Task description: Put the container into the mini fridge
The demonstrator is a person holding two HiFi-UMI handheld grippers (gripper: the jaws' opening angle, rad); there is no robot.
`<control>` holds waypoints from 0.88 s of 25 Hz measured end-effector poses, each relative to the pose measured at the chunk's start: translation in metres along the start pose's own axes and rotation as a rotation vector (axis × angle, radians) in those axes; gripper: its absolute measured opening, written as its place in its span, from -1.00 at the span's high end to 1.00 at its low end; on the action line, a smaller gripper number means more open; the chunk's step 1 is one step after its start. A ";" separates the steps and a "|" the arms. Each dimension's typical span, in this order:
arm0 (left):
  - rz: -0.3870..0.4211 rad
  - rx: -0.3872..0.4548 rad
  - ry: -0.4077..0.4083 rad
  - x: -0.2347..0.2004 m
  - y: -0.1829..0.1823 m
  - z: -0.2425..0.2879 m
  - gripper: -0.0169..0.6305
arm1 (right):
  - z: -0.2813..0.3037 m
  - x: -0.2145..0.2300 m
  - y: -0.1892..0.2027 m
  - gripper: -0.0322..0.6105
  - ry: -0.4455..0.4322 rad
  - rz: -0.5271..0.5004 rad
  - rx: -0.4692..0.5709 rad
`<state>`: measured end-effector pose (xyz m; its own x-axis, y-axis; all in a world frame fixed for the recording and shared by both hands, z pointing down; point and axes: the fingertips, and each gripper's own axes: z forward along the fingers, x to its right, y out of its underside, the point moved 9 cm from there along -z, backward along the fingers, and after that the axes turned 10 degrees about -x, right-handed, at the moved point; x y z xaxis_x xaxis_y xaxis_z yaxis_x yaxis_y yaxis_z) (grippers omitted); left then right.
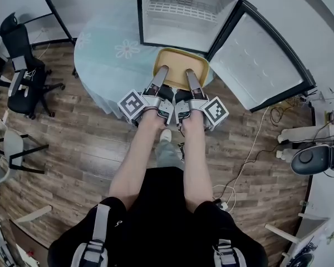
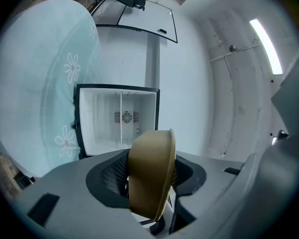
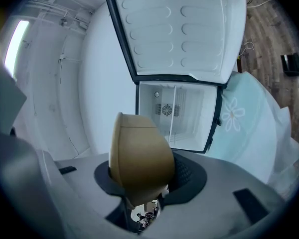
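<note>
The tan container (image 1: 181,64) is held up between both grippers, just in front of the open mini fridge (image 1: 183,16) and not yet inside it. The left gripper (image 1: 162,71) is clamped on the container's left rim, with the wall seen edge-on between its jaws; the right gripper (image 1: 191,74) is closed on the opposite side. The fridge stands on a round worktop (image 1: 103,52) covered by a pale blue flowered cloth, and its door (image 1: 260,60) is swung wide to the right. White shelves are seen inside.
</note>
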<state>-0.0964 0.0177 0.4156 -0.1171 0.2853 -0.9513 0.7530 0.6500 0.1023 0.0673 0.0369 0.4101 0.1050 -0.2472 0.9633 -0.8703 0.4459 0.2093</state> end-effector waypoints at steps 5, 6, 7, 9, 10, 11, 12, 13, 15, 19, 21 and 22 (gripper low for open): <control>-0.016 0.002 -0.039 -0.028 -0.018 0.045 0.37 | 0.033 0.028 -0.037 0.44 0.030 0.032 -0.004; -0.016 0.002 -0.045 -0.034 -0.023 0.054 0.37 | 0.040 0.033 -0.044 0.44 0.035 0.036 -0.005; -0.018 0.001 -0.049 -0.039 -0.027 0.062 0.37 | 0.047 0.037 -0.050 0.44 0.040 0.042 -0.005; -0.031 0.000 -0.059 -0.049 -0.032 0.078 0.37 | 0.057 0.047 -0.062 0.44 0.054 0.054 -0.002; -0.040 0.000 -0.065 -0.054 -0.034 0.085 0.37 | 0.061 0.052 -0.067 0.44 0.063 0.058 -0.002; -0.047 0.000 -0.069 -0.059 -0.037 0.091 0.37 | 0.066 0.057 -0.073 0.43 0.071 0.059 -0.001; -0.052 0.001 -0.072 -0.064 -0.039 0.098 0.37 | 0.071 0.062 -0.079 0.43 0.076 0.061 -0.001; -0.054 0.002 -0.075 -0.070 -0.042 0.104 0.37 | 0.075 0.066 -0.084 0.43 0.079 0.064 -0.001; -0.063 0.003 -0.082 -0.080 -0.045 0.116 0.37 | 0.083 0.076 -0.094 0.43 0.088 0.073 0.000; -0.077 0.003 -0.106 -0.096 -0.051 0.136 0.37 | 0.097 0.091 -0.111 0.43 0.099 0.089 0.001; -0.075 0.006 -0.107 -0.100 -0.058 0.145 0.37 | 0.107 0.094 -0.118 0.43 0.099 0.089 -0.004; -0.074 0.009 -0.108 -0.101 -0.061 0.150 0.37 | 0.112 0.095 -0.122 0.43 0.100 0.089 -0.006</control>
<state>-0.0334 -0.1569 0.4620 -0.1025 0.1593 -0.9819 0.7505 0.6602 0.0288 0.1294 -0.1369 0.4574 0.0750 -0.1199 0.9899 -0.8753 0.4677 0.1230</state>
